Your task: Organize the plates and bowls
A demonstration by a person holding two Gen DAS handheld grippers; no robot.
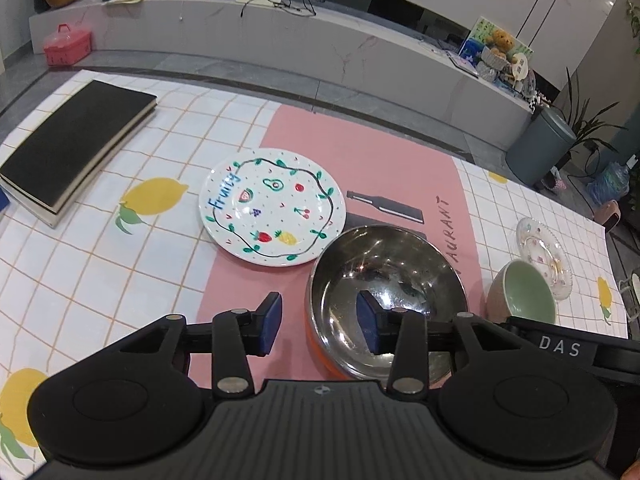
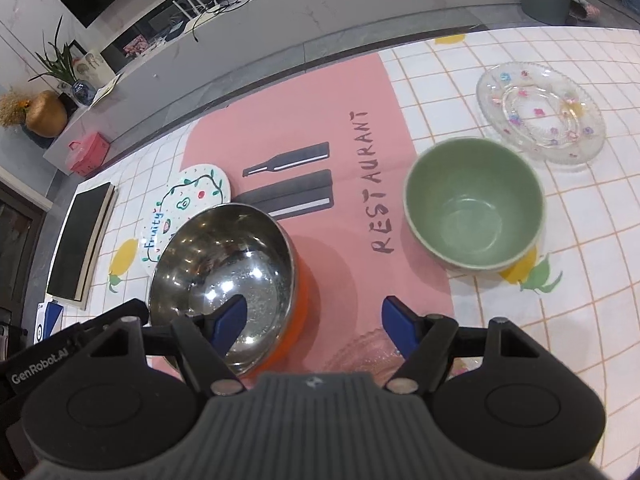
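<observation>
Tabletop under lemon-grid cloth, pink mat centre; marble ledge behind. Steel bowl empty, touching fruit plate at its 4 o'clock. Green bowl empty, glass plate at its 1 o'clock. Left hand-held gripper open astride steel bowl's rim; right hand-held gripper open, empty.
</observation>
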